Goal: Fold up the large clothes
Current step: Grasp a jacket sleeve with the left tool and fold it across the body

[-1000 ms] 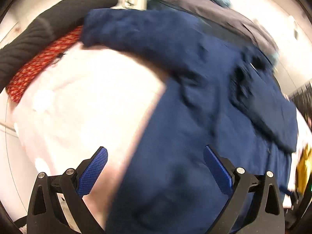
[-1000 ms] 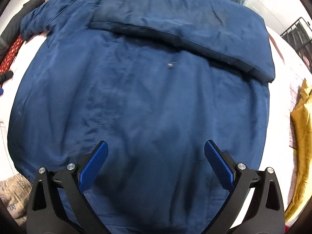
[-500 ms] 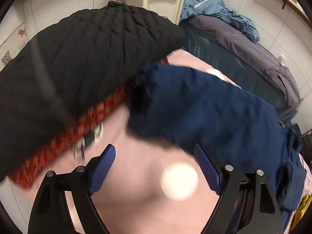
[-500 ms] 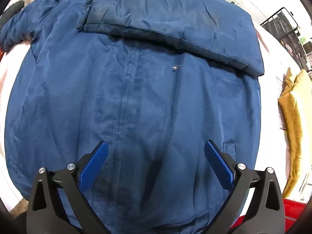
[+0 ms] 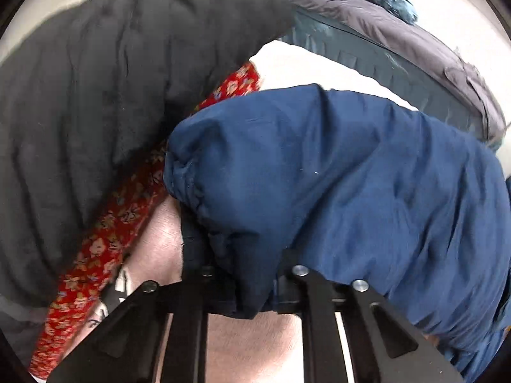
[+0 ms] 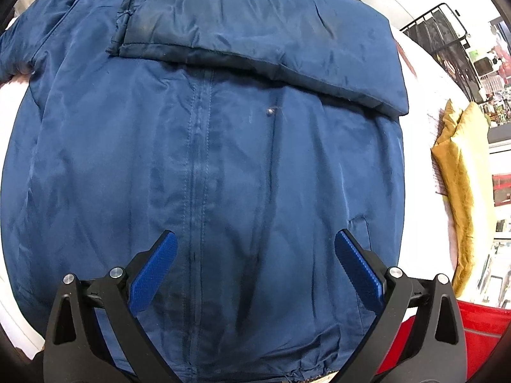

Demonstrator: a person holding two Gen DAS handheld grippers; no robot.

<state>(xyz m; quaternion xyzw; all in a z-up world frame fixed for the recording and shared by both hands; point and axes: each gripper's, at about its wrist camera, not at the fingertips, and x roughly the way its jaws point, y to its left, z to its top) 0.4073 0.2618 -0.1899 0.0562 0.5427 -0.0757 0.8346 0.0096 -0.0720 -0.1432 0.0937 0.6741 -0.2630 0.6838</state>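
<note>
A large navy blue jacket (image 6: 223, 159) lies flat on the pale pink surface, zipper up, with one sleeve folded across its chest (image 6: 262, 38). My right gripper (image 6: 255, 268) is open and empty, hovering above the jacket's lower front. In the left wrist view my left gripper (image 5: 246, 290) is shut on the cuff end of the jacket's other sleeve (image 5: 335, 185); the fabric hides its pads.
A black knitted garment (image 5: 105, 95) lies over a red floral cloth (image 5: 111, 239) just left of the sleeve. Grey and teal clothes (image 5: 399, 41) are piled behind. A mustard-yellow garment (image 6: 460, 172) and a red item (image 6: 463, 335) lie to the jacket's right.
My left gripper moved onto the sleeve cuff and closed on it. My right gripper stayed open and shifted slightly right over the jacket.
</note>
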